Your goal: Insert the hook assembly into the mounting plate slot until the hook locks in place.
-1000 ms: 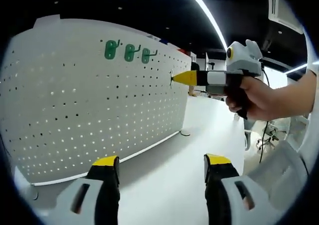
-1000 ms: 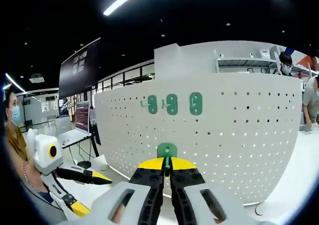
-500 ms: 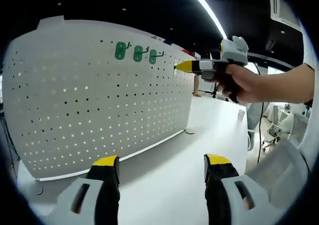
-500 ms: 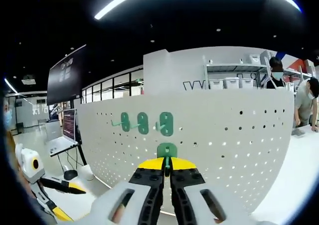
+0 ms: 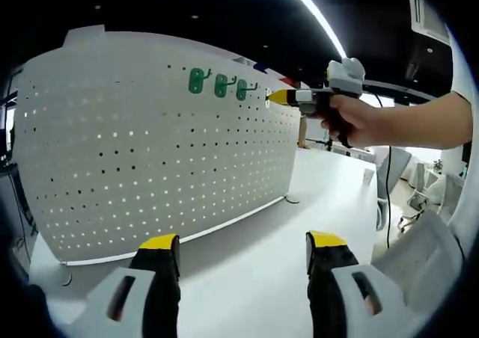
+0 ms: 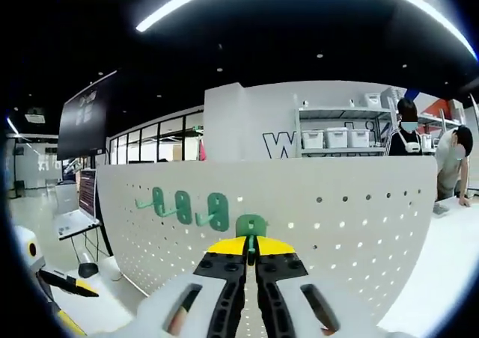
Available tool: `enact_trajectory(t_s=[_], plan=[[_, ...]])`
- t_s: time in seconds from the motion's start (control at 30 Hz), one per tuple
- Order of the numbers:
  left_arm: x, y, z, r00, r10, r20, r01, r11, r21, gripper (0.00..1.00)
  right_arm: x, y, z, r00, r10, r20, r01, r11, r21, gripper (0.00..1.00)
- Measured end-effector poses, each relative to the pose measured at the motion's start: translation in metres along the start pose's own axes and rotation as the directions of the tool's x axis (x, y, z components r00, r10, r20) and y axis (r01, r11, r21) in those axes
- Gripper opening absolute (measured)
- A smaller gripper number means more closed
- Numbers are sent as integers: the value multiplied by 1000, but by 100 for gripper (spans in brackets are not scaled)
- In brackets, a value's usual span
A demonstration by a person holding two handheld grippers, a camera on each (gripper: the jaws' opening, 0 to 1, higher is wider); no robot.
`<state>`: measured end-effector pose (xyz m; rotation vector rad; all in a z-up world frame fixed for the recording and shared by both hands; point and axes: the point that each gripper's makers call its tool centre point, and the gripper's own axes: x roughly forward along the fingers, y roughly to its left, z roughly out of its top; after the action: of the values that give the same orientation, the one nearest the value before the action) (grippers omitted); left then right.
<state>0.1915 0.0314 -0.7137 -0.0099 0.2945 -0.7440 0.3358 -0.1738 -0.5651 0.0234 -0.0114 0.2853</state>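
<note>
The left tongs (image 5: 243, 252) sat low and wide open, with nothing between the yellow tips. They hung over the white surface (image 5: 254, 278), out of the way. That was a good spot for them, because they blocked nothing.

The right tongs (image 6: 251, 257) were squeezed tight on a green hook (image 6: 251, 225). The flat green top of the hook stuck up just past the yellow tips. In the left gripper view the right tongs (image 5: 271, 96) were held by a hand (image 5: 352, 121), and their tip was right up at the white board with holes (image 5: 150, 151), near its top edge. I could not tell if the hook was touching the board yet.

Three green hooks (image 6: 183, 206) were already hanging in a row on the board (image 6: 337, 226). The hook in the tongs was just beside the last one, so it looked like it should go next in the row.

To do this step well, I think the hook should be kept straight and lined up with the same row of holes. It should be pushed in slowly and flat against the board until it sits snug like the others. The tongs should stay tight until then, or the hook could tip or fall. Far behind the board were shelves (image 6: 337, 136) and people.
</note>
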Motion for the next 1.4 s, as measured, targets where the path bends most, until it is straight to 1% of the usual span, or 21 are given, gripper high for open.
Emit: enact_trajectory(t_s=[0.23,0.43,0.7,0.97,1.03,1.17,1.4], plan=[[-3,4,2,1000,14,9,-14,1000,-10,70,7,-7,7,1000,-18,22,18,1000,-11,1],[-5,6,3,1000,22,11,-22,1000,-10,70,13,-8,13,999,-22,38,23,999,-24,1],[-6,9,4,999,29,14,-29,999,-14,70,19,-6,15,999,-16,43,18,999,-42,1],[-5,10,4,999,30,16,-29,999,-20,70,20,-7,16,999,-21,39,23,999,-36,1],[-4,10,4,999,28,15,-28,999,-20,70,23,-7,14,999,-24,28,25,999,-41,1],[-5,10,5,999,29,17,-29,999,-22,70,22,-10,12,999,-37,21,37,999,-32,1],[-4,11,4,999,31,17,-31,999,-25,69,25,-9,11,998,-61,4,61,997,-50,1]])
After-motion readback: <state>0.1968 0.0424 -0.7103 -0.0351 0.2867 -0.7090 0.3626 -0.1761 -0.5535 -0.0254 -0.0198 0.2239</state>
